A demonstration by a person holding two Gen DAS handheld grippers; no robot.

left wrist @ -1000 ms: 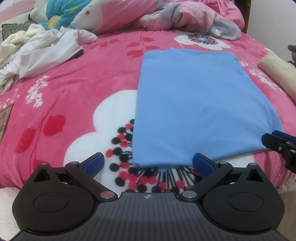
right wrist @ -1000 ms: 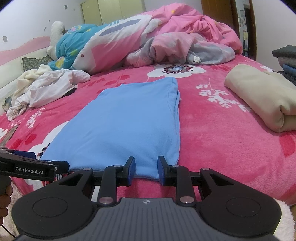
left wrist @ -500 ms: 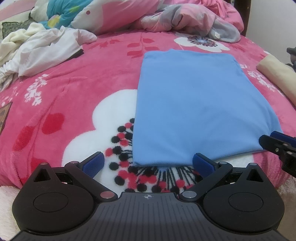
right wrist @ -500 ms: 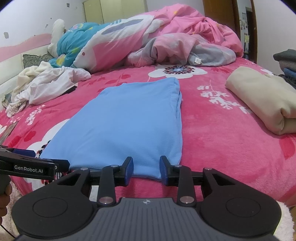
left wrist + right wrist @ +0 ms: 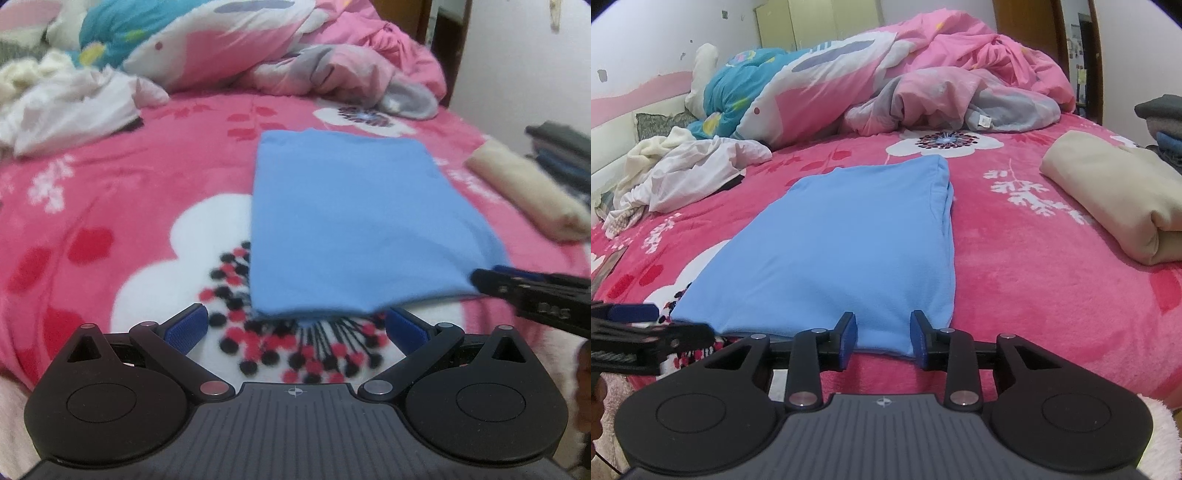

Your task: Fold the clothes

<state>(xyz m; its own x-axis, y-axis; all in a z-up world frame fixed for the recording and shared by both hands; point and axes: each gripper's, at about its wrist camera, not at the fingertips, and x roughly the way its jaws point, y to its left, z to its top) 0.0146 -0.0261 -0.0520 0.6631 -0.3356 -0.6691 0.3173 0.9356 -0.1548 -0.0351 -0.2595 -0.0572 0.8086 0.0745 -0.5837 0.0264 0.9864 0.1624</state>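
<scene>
the blue cloth [image 5: 849, 243] lies flat in a folded rectangle on the pink flowered blanket [image 5: 1015, 280], its near edge at the bed's front. it looks light, soft and limp, so take it at the two near corners. the right gripper [image 5: 882, 334] has just been opening, jaws apart around the near edge, not pressing. the left gripper [image 5: 295, 328] stands wide open before the near left corner. a beige folded cloth [image 5: 1115, 192] lies to the right.

Plain light-blue cloth [image 5: 842, 243] on pink, white-flowered blanket [image 5: 1027, 266].
</scene>
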